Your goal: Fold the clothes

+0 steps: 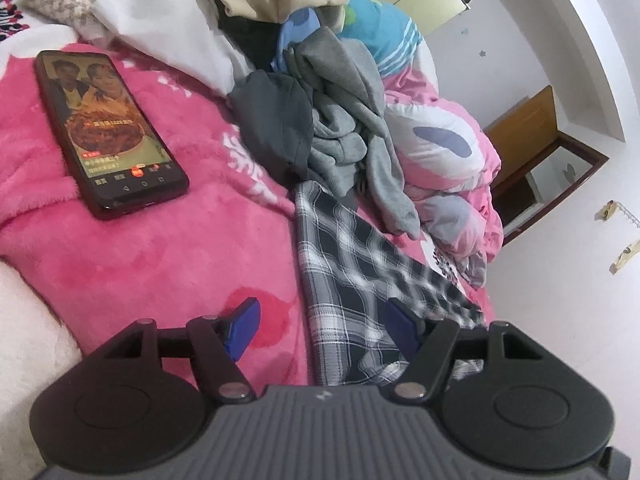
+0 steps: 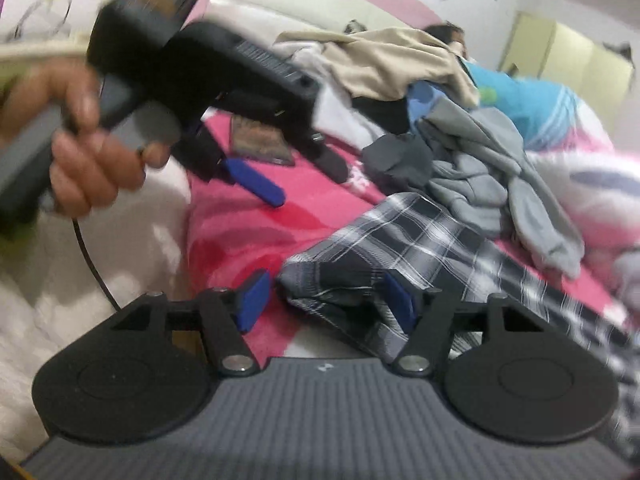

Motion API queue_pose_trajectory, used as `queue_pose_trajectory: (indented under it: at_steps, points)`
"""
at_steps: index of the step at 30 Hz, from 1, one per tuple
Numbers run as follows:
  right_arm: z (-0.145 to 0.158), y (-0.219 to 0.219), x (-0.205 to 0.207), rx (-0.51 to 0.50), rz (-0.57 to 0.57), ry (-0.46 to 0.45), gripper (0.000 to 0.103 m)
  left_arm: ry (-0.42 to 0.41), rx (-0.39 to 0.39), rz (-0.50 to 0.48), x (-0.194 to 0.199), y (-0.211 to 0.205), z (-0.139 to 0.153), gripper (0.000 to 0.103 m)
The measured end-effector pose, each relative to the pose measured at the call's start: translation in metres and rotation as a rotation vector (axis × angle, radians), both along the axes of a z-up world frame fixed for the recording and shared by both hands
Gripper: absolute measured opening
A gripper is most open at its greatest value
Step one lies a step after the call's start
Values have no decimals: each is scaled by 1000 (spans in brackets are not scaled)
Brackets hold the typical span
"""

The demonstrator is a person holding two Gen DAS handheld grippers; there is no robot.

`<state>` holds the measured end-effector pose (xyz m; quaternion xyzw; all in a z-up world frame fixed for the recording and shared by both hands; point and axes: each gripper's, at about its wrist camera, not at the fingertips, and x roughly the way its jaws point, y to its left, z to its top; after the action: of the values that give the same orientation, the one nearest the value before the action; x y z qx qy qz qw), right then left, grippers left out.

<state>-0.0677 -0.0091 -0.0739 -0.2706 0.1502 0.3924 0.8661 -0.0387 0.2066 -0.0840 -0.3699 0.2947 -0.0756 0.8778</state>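
Your left tool (image 1: 320, 328) stood released above the pink blanket (image 1: 140, 260), its right pad over the edge of the plaid garment (image 1: 352, 264). Your right tool (image 2: 326, 300) was likewise released, a bunched fold of that garment lying between its pads, contact unclear. The garment lay on the bed, just before the grey clothes heap (image 1: 340, 120). A phone (image 1: 108, 128) rested nearby.
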Motion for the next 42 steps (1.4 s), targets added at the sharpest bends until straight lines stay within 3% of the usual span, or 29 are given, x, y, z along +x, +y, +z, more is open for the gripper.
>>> queue_pose_trajectory:
  at_steps: [3,5,10,12,15,23,27,34,36,38,40,42]
  points:
    - [-10,11,4,-46,-10,-14,62,6,4,-9,3,-3,0,69]
    - [-11,14,11,-26,-29,6,60,9,8,-14,7,-4,0,69]
    - [-3,7,31,94,-95,95,42,13,37,-44,25,-10,2,69]
    - [-4,6,35,107,-105,113,34,23,50,-50,38,-11,1,69]
    - [-6,8,33,101,-108,106,29,38,70,-57,59,-13,-1,65]
    - [-9,9,31,98,-112,99,29,78,174,-62,115,-21,-5,44]
    - [-9,10,28,80,-100,75,30,92,185,-60,133,-23,-7,33]
    - [-9,10,27,82,-97,76,30,97,181,-53,148,-25,-11,33]
    - [-8,10,28,85,-98,81,30,94,174,-53,148,-25,-11,38]
    - [-8,10,28,86,-100,85,30,90,175,-54,149,-26,-11,38]
    - [-7,11,27,89,-103,87,30,92,188,-43,148,-26,-11,32]
    - [-6,11,27,95,-109,90,29,99,197,-33,148,-26,-10,19]
